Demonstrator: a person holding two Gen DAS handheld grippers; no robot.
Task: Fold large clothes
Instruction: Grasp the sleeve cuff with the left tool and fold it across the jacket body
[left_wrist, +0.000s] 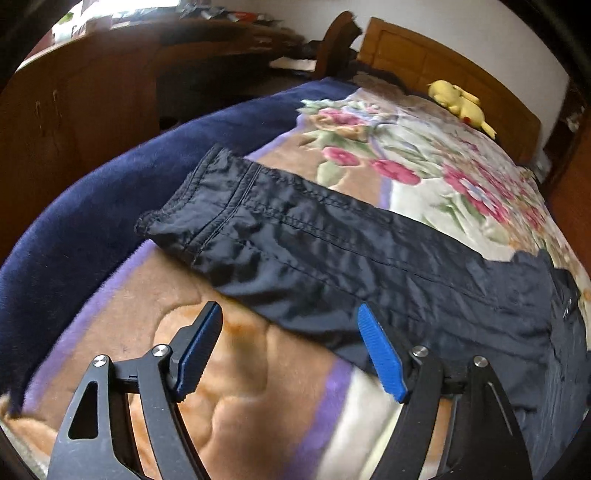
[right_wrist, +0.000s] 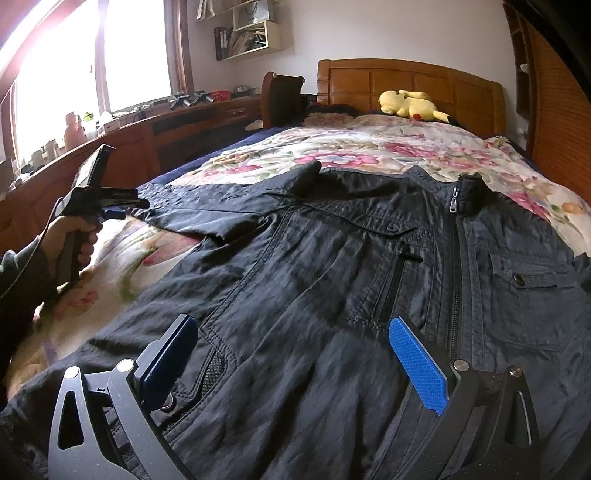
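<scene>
Right now a dark jacket (right_wrist: 332, 266) lies spread front-up on the bed (right_wrist: 369, 147), over a floral blanket (left_wrist: 406, 147). Its long axis runs up the bed — collar (right_wrist: 469, 192) toward the wooden headboard (right_wrist: 413, 85), hem nearest the right wrist camera, zipper closed up the middle. One sleeve (left_wrist: 295, 229) stretches out sideways from the body, its cuff (left_wrist: 166, 218) lying toward the dark blue border of the blanket.

The left gripper (left_wrist: 288, 325) hangs over the lower edge of that sleeve with its jaws apart; one blue pad is over bare blanket, the other over the cloth, and nothing is pinched. In the right wrist view a hand (right_wrist: 74, 236) holds it by the handle, beside the sleeve end.

The right gripper (right_wrist: 291, 336) stands wide open above the jacket's lower front, gripping nothing

A yellow plush toy (right_wrist: 410, 103) rests by the headboard
</scene>
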